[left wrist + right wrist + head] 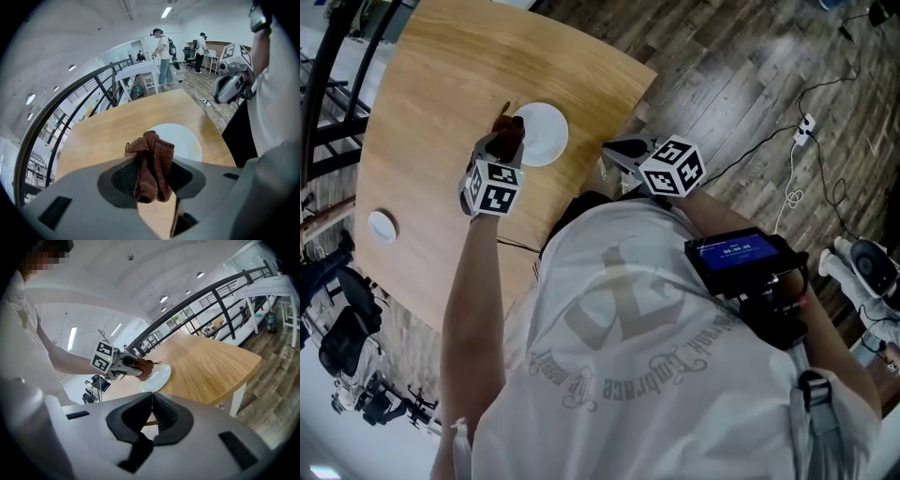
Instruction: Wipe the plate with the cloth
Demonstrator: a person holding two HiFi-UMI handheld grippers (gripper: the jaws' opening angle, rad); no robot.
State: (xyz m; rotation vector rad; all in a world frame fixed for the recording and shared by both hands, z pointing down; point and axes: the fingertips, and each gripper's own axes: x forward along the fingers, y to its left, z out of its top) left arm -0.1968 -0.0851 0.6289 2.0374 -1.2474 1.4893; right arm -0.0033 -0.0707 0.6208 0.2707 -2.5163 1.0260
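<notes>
A white plate (542, 133) (180, 139) (157, 378) lies on the wooden table (431, 112) near its front edge. My left gripper (506, 131) (152, 171) is shut on a bunched brown cloth (150, 164) (143, 367) (504, 124), held at the plate's left rim. Whether the cloth touches the plate I cannot tell. My right gripper (619, 155) (150, 420) is shut with nothing between its jaws, hanging off the table's edge to the right of the plate.
A small white dish (382, 226) sits on the table's left part. Wood floor with cables (797, 141) lies to the right. A black railing (70, 112) runs behind the table. Two people (161, 56) stand far off.
</notes>
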